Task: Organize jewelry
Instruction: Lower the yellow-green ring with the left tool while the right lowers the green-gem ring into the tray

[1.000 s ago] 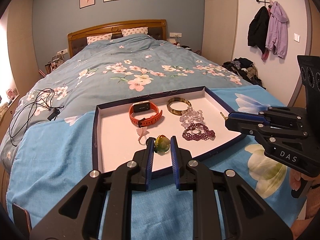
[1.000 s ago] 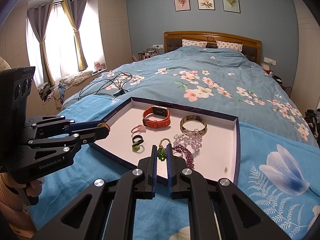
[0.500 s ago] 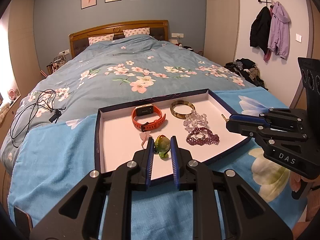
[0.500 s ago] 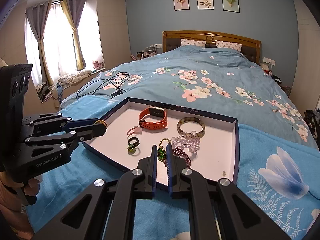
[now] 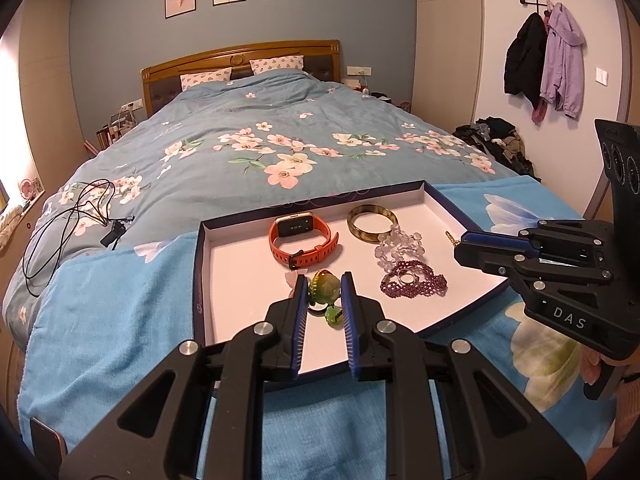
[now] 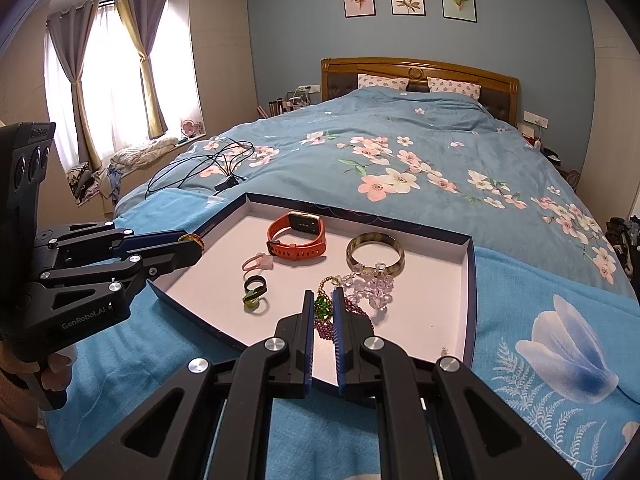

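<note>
2 grippers hover over the white tray: left gripper pinches a green-yellow bead, right gripper pinches a green-stone gold chain.

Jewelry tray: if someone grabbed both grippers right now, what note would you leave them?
Left gripper: shut on a green-yellow piece, over the tray.
Right gripper: shut on a green-and-gold piece.
In the tray: orange watch, bangle, clear beads, purple beads, small rings.
Done: those pieces lie in the tray.
Left: probably set both held pieces down.
</note>
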Action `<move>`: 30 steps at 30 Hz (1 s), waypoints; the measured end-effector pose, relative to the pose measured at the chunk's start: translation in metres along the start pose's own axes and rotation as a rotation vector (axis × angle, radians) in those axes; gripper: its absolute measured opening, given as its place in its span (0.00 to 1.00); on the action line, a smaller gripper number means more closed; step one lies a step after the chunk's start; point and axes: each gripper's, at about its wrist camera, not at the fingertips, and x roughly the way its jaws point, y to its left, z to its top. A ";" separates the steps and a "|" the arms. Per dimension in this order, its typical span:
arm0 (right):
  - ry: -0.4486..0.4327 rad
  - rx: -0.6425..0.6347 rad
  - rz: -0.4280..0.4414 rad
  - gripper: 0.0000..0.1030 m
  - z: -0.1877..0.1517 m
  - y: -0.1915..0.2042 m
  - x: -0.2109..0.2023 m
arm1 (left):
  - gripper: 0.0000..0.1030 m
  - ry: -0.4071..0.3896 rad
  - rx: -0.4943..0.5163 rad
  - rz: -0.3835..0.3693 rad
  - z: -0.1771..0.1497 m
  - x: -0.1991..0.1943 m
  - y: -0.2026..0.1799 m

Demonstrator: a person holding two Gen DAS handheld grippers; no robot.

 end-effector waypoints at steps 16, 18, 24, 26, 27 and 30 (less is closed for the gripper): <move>0.014 -0.001 -0.011 0.07 0.003 -0.003 0.011 | 0.17 0.008 -0.002 0.012 0.002 0.009 0.003; 0.017 -0.001 -0.012 0.07 0.004 -0.003 0.012 | 0.17 0.009 -0.003 0.014 0.002 0.010 0.003; 0.024 -0.001 -0.014 0.07 0.005 -0.005 0.015 | 0.17 0.014 -0.003 0.019 0.003 0.013 0.004; 0.024 -0.002 -0.016 0.07 0.005 -0.005 0.016 | 0.17 0.018 -0.004 0.021 0.003 0.015 0.004; 0.025 -0.002 -0.016 0.07 0.005 -0.005 0.016 | 0.17 0.020 -0.004 0.022 0.003 0.016 0.004; 0.028 -0.006 -0.019 0.07 0.006 -0.005 0.017 | 0.17 0.024 -0.007 0.024 0.004 0.019 0.005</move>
